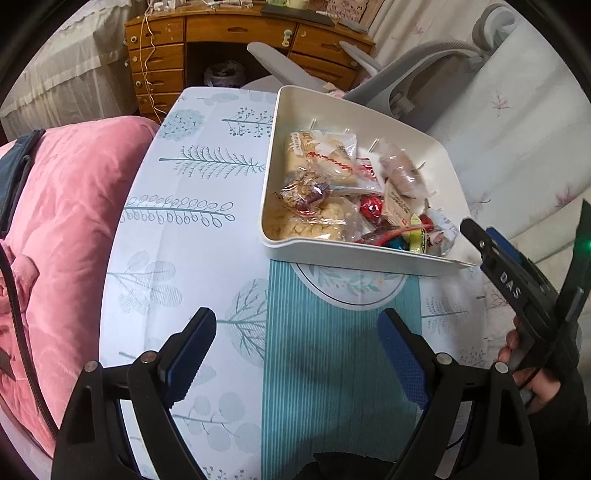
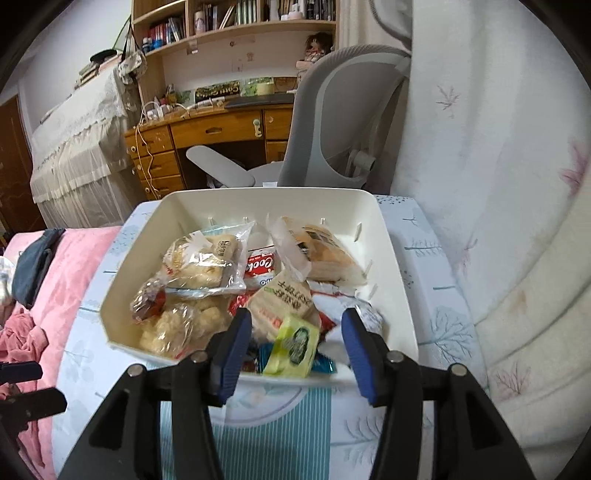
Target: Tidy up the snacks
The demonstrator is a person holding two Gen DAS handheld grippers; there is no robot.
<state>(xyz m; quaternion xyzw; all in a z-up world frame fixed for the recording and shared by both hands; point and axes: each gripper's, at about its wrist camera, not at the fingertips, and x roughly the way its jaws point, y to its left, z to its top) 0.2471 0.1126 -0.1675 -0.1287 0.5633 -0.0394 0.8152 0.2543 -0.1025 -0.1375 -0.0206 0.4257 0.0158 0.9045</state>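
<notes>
Right gripper (image 2: pixel 297 350) fingers parted, not clenched: green packet (image 2: pixel 293 347) lies between the 2, untouched, in bin (image 2: pixel 388 236). Left gripper (image 1: pixel 295 354) released over tabletop (image 1: pixel 207 229), well before bin.

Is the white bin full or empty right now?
Mostly full: wrapped snacks pile across the white bin, below its rim.

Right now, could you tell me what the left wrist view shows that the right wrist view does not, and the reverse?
Only the left wrist view shows the open, empty left gripper over bare tablecloth, plus the hand holding the other tool. Only the right wrist view shows the bookshelf and the right gripper, its pads flanking but not pressing a yellow-green packet. Both show the white bin of snacks, the desk and the grey chair.
</notes>
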